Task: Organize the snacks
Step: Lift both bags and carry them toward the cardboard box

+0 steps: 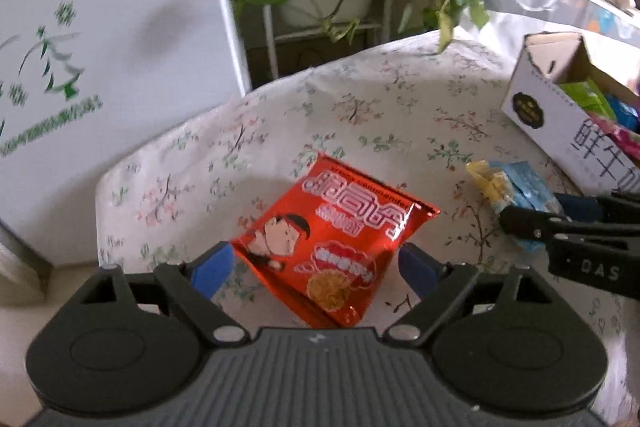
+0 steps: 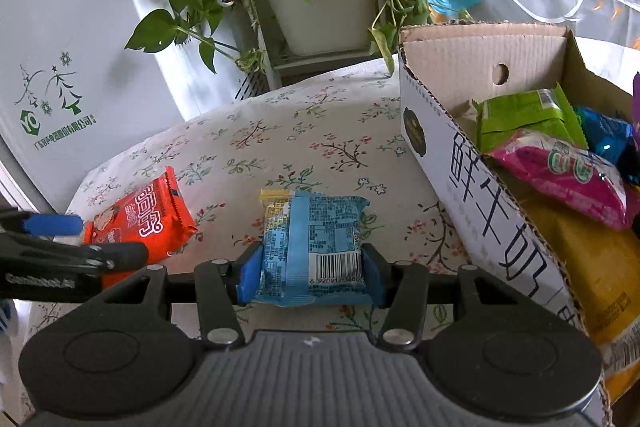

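A red snack packet (image 1: 336, 235) lies on the floral tablecloth (image 1: 360, 107) between the blue pads of my left gripper (image 1: 314, 267), which stands open with gaps on both sides. The right wrist view shows the same red packet (image 2: 148, 219) and the left gripper (image 2: 96, 239) at the left. My right gripper (image 2: 310, 271) is shut on a blue and yellow snack packet (image 2: 316, 239), barcode side up, just above the cloth. From the left wrist view this blue packet (image 1: 516, 187) and the right gripper (image 1: 540, 215) sit at the right.
An open cardboard box (image 2: 460, 155) at the right holds several snack packets: green (image 2: 528, 115), pink (image 2: 568, 175) and yellow (image 2: 592, 275). A white freezer (image 2: 60, 47) stands at the left. Behind the table is a potted plant on a rack (image 2: 320, 7).
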